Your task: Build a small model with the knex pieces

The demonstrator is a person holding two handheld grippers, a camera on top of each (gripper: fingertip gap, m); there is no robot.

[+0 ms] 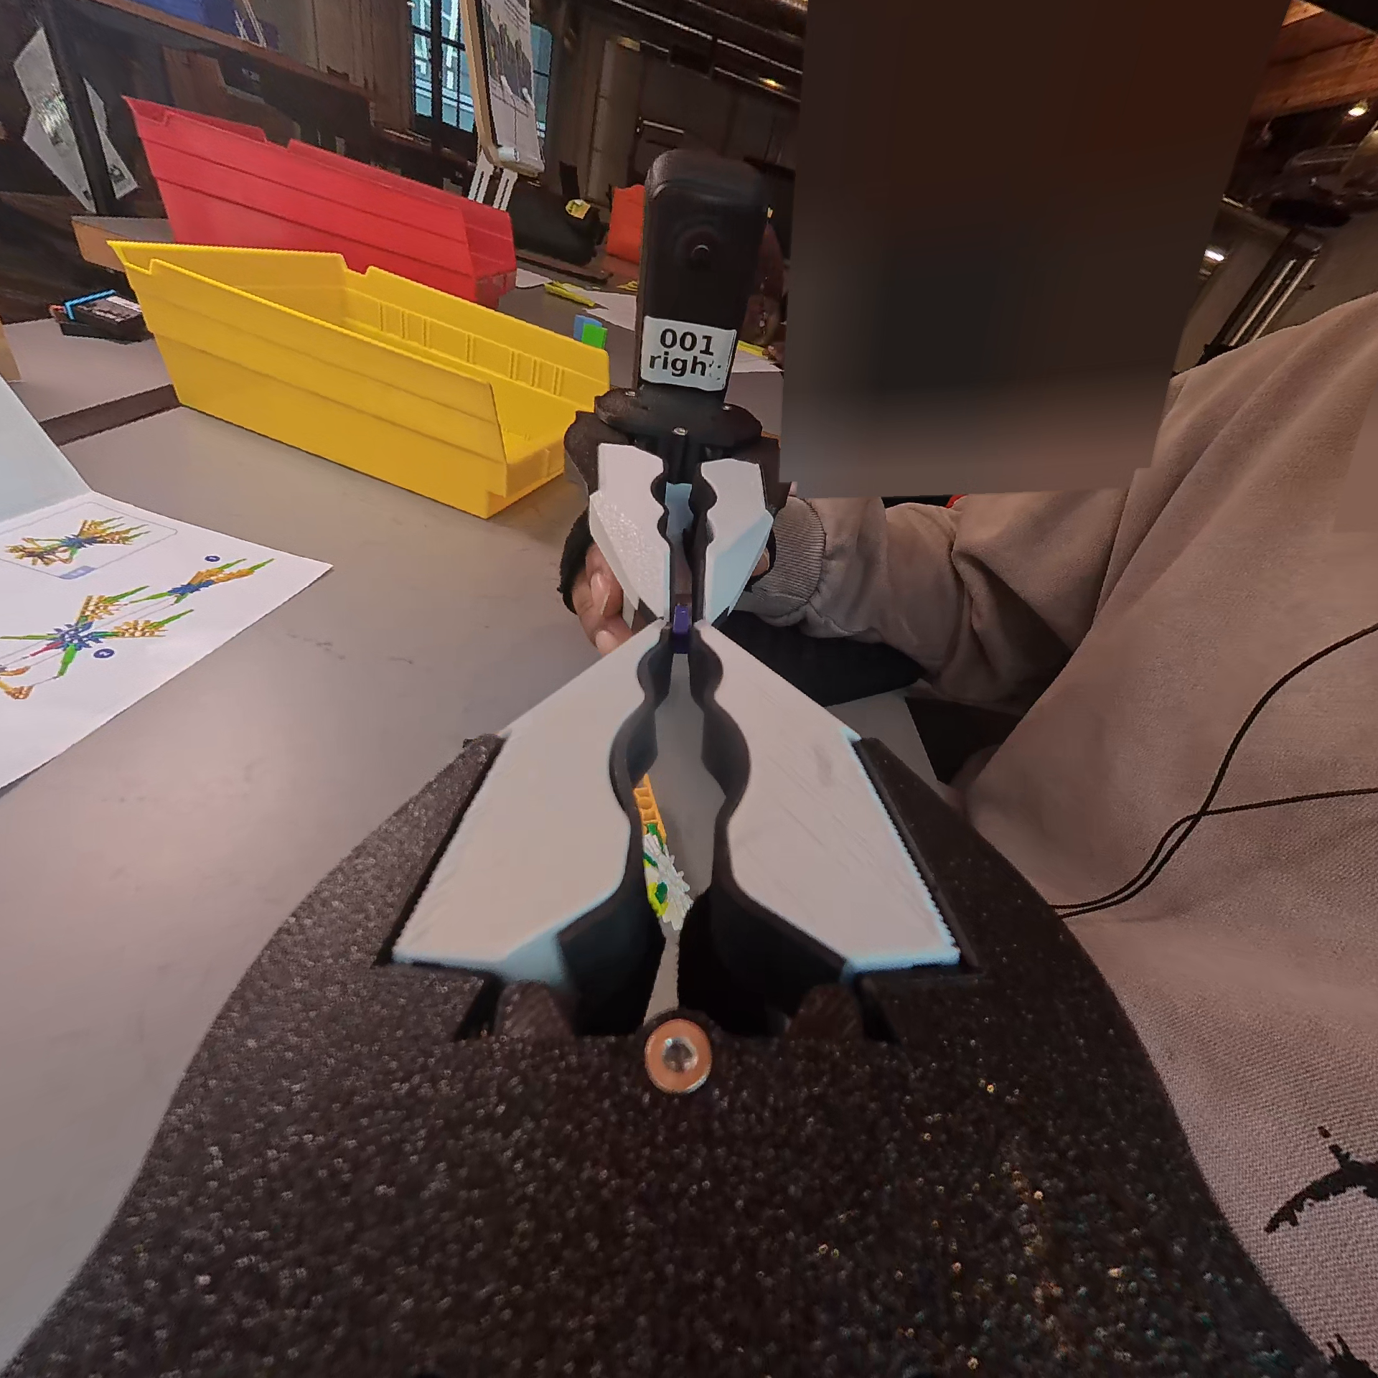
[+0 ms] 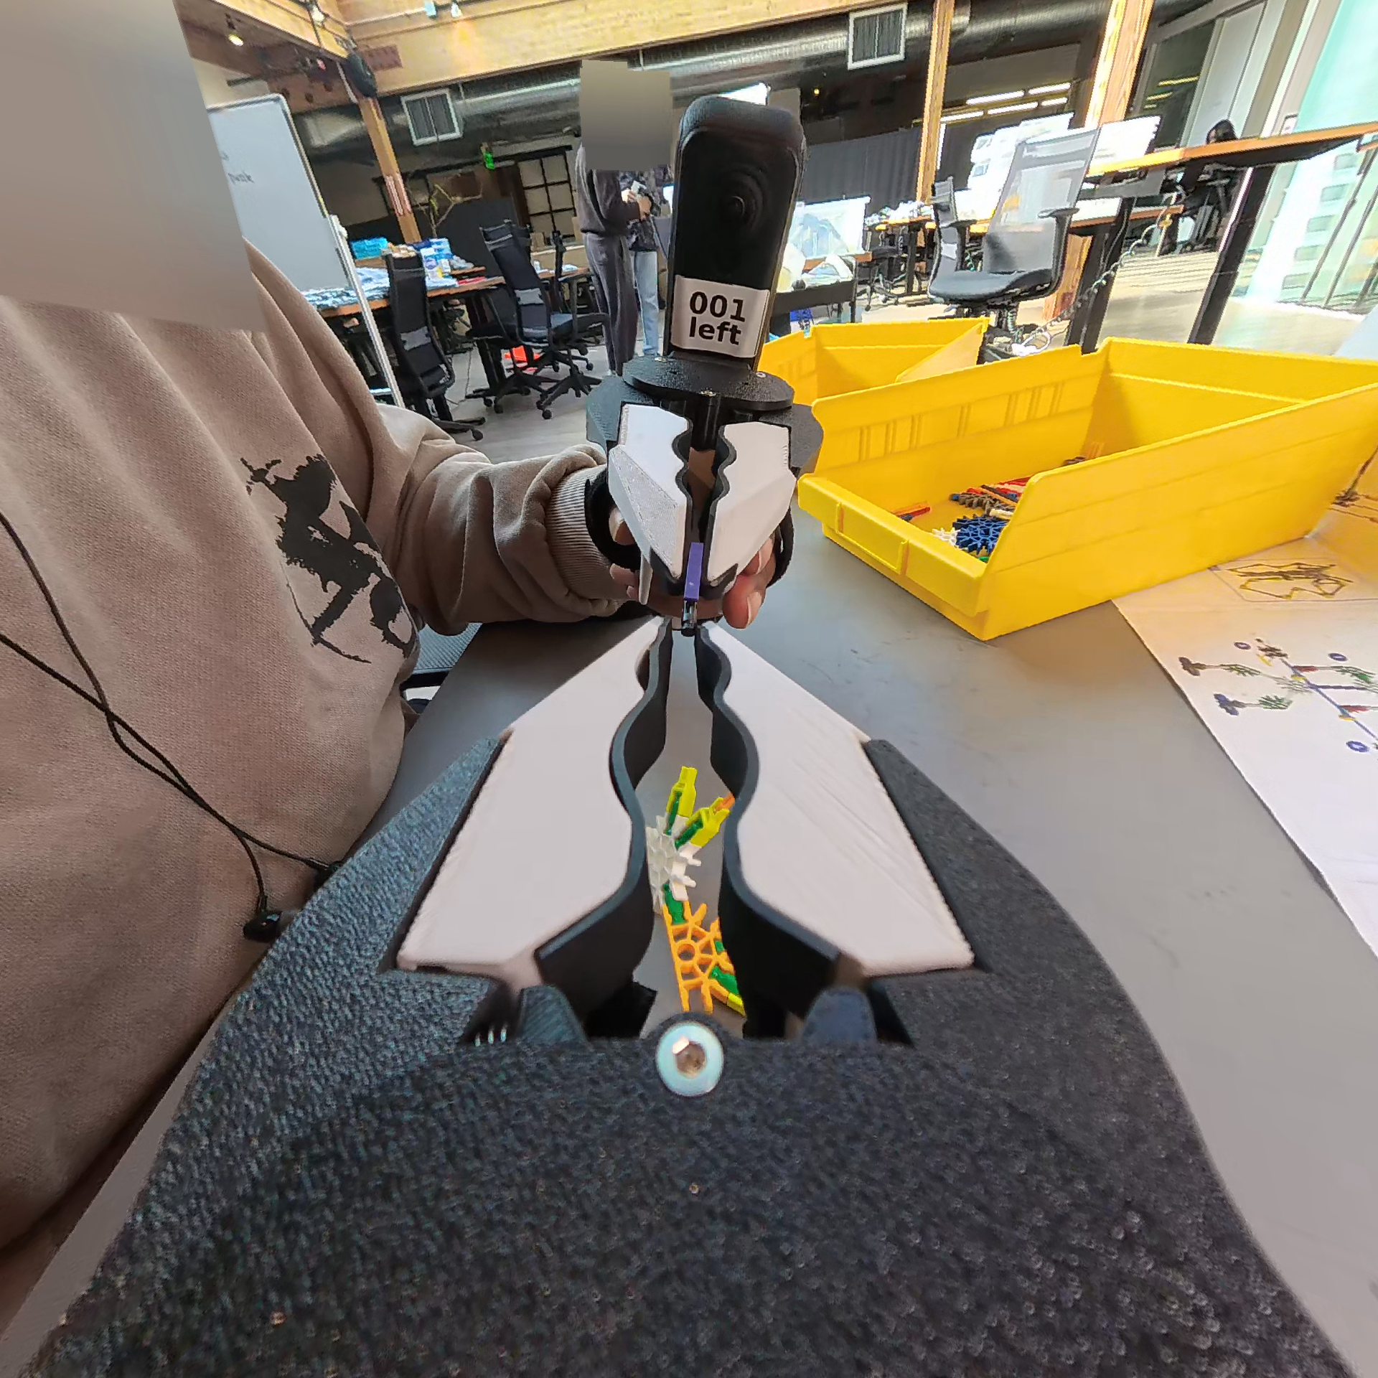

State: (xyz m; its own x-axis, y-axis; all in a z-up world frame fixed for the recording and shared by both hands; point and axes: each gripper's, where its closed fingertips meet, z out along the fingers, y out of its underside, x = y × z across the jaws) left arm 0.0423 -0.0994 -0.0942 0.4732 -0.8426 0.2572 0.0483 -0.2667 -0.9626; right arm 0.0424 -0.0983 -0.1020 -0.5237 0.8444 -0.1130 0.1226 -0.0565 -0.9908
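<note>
The two grippers meet tip to tip above the grey table (image 1: 224, 820). My left gripper (image 1: 680, 634) is shut on a small purple piece (image 1: 680, 623). In the right wrist view the piece (image 2: 694, 570) sticks out of the left gripper (image 2: 690, 585). My right gripper (image 2: 684, 630) is shut on a small dark piece (image 2: 684, 615) that touches the purple piece's end. The right gripper also shows in the left wrist view (image 1: 682, 605). Below the fingers a toy assembly (image 2: 690, 865) of white, yellow, green and orange parts lies on the table, also seen in the left wrist view (image 1: 660, 865).
A yellow bin (image 1: 358, 373) and a red bin (image 1: 313, 201) stand at the back left. An instruction sheet (image 1: 112, 611) lies beside them. In the right wrist view, a yellow bin (image 2: 1118, 552) holds loose parts, with another bin (image 2: 872, 350) behind and a sheet (image 2: 1282, 708) alongside. A person's sleeve (image 1: 932, 567) is close. The tips of both grippers are at nearly the same place.
</note>
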